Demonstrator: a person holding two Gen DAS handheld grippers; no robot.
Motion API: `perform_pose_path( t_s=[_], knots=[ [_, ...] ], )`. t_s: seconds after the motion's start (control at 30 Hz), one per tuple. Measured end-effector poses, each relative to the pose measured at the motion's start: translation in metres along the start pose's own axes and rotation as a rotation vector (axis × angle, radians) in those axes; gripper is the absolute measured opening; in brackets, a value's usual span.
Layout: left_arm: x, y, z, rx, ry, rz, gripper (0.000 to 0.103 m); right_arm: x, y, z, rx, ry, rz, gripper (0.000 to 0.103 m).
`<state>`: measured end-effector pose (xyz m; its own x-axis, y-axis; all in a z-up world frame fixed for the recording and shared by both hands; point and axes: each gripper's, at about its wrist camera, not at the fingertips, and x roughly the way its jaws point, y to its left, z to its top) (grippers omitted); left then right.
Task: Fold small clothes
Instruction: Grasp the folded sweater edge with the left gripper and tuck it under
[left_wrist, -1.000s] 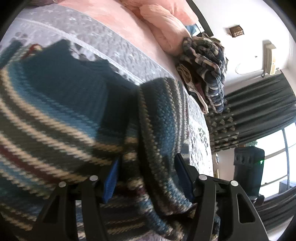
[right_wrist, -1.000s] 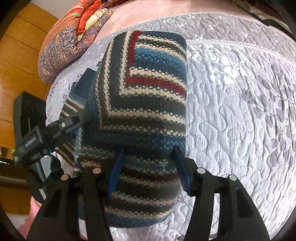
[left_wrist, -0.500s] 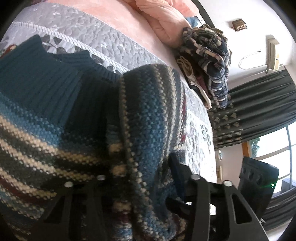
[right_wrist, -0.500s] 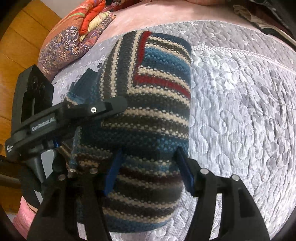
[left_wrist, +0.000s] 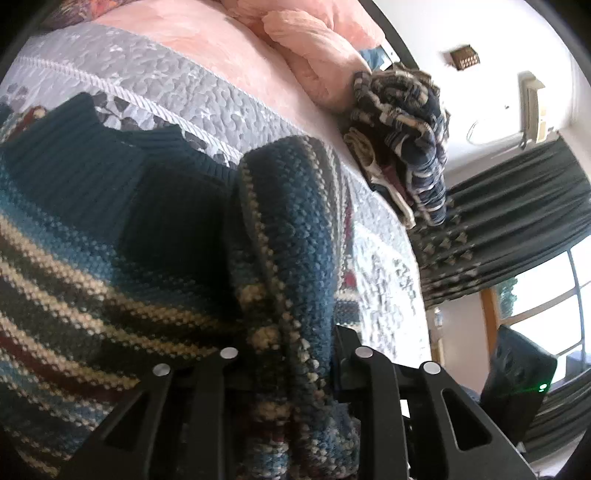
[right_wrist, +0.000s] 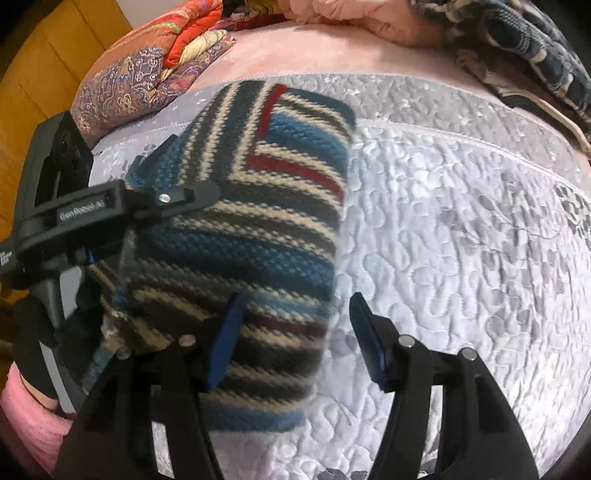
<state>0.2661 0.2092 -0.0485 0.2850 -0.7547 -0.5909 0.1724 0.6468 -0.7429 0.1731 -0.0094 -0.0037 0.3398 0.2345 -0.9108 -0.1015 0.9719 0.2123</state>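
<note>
A striped knit sweater in blue, cream, dark and red lies folded on the grey quilted bedspread. In the left wrist view a thick fold of the sweater runs down between the fingers of my left gripper, which is shut on it. The right wrist view shows the left gripper clamped on the sweater's left edge, its lower finger hidden under the knit. My right gripper stands open at the sweater's near right corner, whose edge lies between the blue pads.
A heap of dark plaid clothes sits at the far side, beside a pink blanket. A colourful patterned quilt lies at the back left. Dark curtains hang by a window. A pink sleeve shows at lower left.
My left gripper's fingers have closed in on the sweater fold. The right gripper has slid right, from straddling the sweater to its right edge, still open.
</note>
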Motion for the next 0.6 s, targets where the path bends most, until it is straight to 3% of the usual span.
perform_pose_path(
  t_s=[0.27, 0.4, 0.6],
  knots=[
    [-0.039, -0.009, 0.006, 0.073, -0.032, 0.002, 0.025, -0.002, -0.013, 0.0, 0.07, 0.005, 0.096, 0.059],
    [-0.063, 0.007, 0.014, 0.067, -0.05, 0.033, 0.025, -0.002, 0.0, 0.002, 0.018, -0.007, 0.045, 0.059],
    [-0.098, 0.029, 0.026, 0.078, -0.078, 0.076, 0.025, 0.01, 0.014, 0.007, 0.039, 0.035, 0.163, 0.061]
  ],
)
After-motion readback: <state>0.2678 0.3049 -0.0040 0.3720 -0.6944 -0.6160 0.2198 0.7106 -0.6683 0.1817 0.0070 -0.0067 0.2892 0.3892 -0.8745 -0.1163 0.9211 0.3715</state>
